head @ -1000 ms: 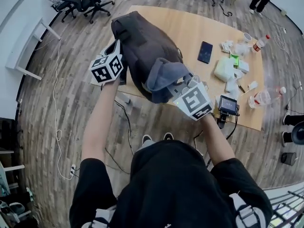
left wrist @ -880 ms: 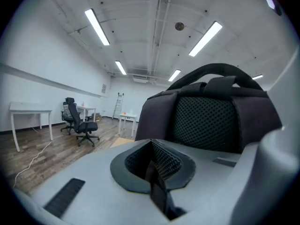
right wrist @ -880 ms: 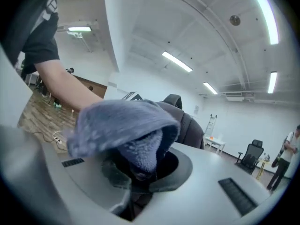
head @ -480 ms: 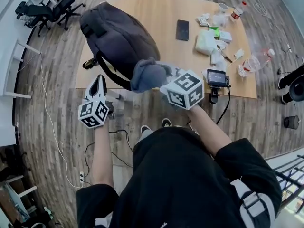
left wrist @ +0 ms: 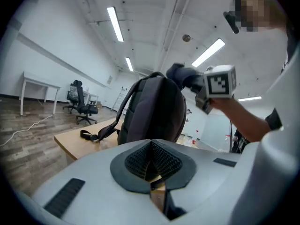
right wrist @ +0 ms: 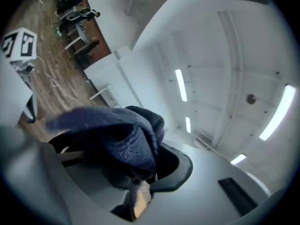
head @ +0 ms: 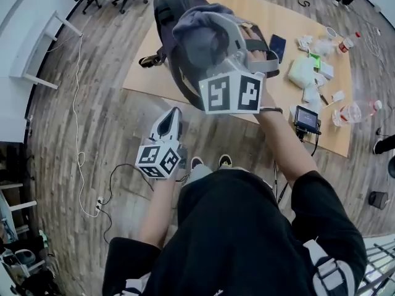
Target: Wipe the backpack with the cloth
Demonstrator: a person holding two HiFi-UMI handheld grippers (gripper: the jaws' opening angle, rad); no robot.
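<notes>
1. Standing upright near the edge of the table [head: 139, 79], the backpack [left wrist: 150, 109] has its long axis vertical.
2. The right gripper [right wrist: 138, 179] is clamped on the blue cloth [head: 200, 32] and held up at the pack's top. The cloth seems to rest there, though contact is unsure.
3. The left gripper [left wrist: 151, 163] is closed on nothing, low and off the table, facing the pack from well apart.
4. The right hand is much the nearer, so a wipe would likely run downward along the pack.

Fingers [left wrist: 164, 159] together, empty — backpack [left wrist: 150, 109] upright on table [left wrist: 70, 142].
</notes>
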